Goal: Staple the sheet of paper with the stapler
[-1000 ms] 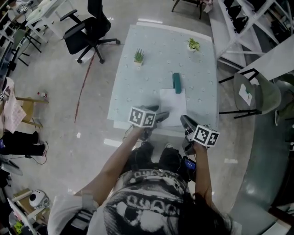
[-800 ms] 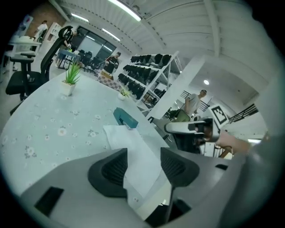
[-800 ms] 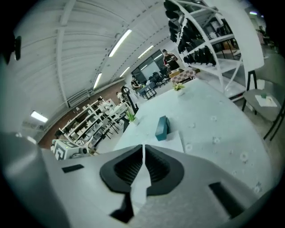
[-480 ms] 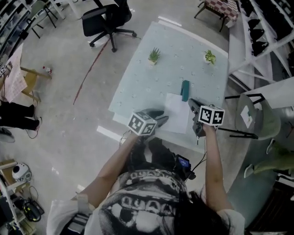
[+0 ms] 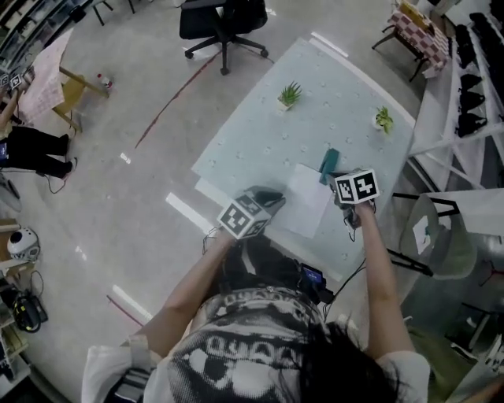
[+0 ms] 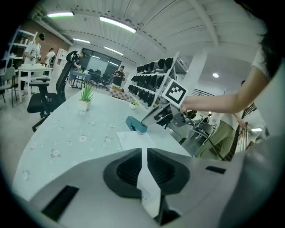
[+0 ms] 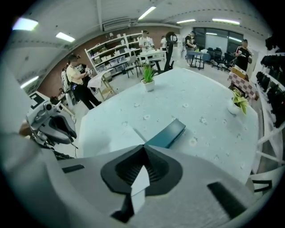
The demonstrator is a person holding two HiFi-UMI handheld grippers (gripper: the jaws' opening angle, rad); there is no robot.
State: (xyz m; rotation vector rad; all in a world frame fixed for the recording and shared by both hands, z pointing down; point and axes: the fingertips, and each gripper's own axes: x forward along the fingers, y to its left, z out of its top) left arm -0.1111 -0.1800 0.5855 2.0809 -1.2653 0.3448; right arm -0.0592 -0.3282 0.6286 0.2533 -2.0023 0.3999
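A white sheet of paper (image 5: 303, 201) lies near the front edge of the pale flowered table (image 5: 260, 134). A teal stapler (image 5: 328, 165) rests at the sheet's far right corner. My left gripper (image 5: 276, 198) sits at the sheet's near left edge. Its jaws have just been closing and now pinch a strip of the paper (image 6: 133, 139) in the left gripper view. My right gripper (image 5: 341, 181) hangs shut and empty, tilted steeply down right beside the stapler (image 7: 167, 133). In the left gripper view the right gripper (image 6: 153, 119) almost touches the stapler (image 6: 136, 125).
Two small potted plants (image 5: 290, 94) (image 5: 384, 120) stand at the far side of the table. A black office chair (image 5: 224, 20) is on the floor beyond it, and a grey chair (image 5: 437, 236) stands to the right. Shelving racks (image 5: 472, 71) line the right wall.
My right gripper has swung from the table's front edge forward to the stapler and tipped downward. The left gripper stays at the sheet's near edge. The head view has shifted.
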